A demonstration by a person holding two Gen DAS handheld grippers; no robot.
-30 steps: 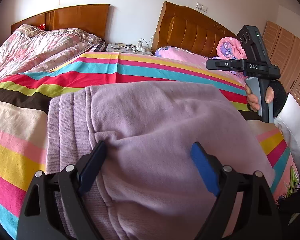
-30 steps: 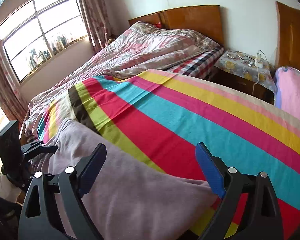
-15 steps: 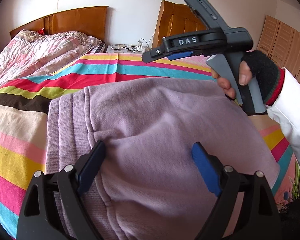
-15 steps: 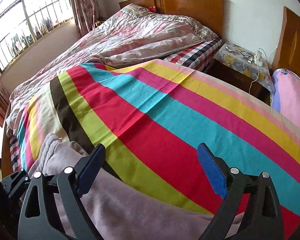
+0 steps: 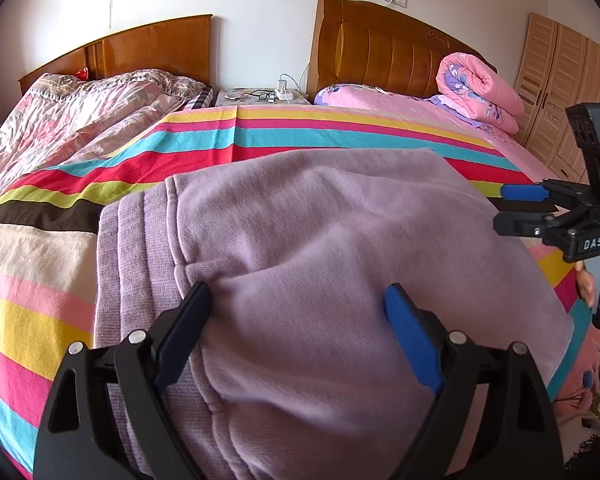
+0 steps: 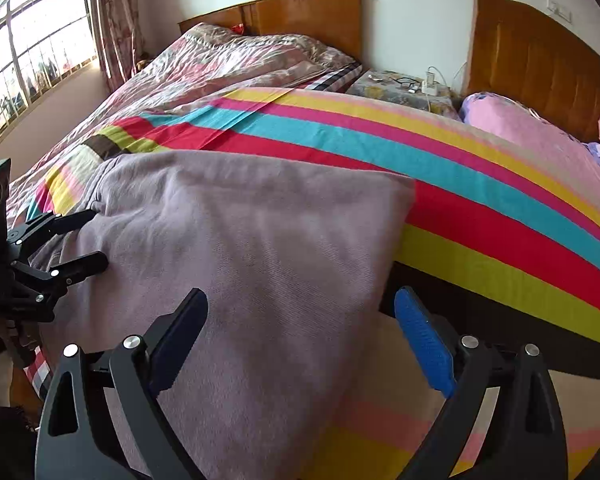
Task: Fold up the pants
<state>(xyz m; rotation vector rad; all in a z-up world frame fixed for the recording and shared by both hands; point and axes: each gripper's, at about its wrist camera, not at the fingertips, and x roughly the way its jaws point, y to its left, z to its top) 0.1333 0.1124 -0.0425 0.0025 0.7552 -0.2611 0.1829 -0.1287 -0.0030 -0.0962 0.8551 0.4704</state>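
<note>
While the pants lay folded on the striped bed, I held my left tool and right tool apart above them.

The pants run off the bottom edge in both wrist views, so their near end is unseen. The striped sheet beneath them is covered. Small items on the nightstand are too tiny to identify.

"DAS" on right claw
</note>
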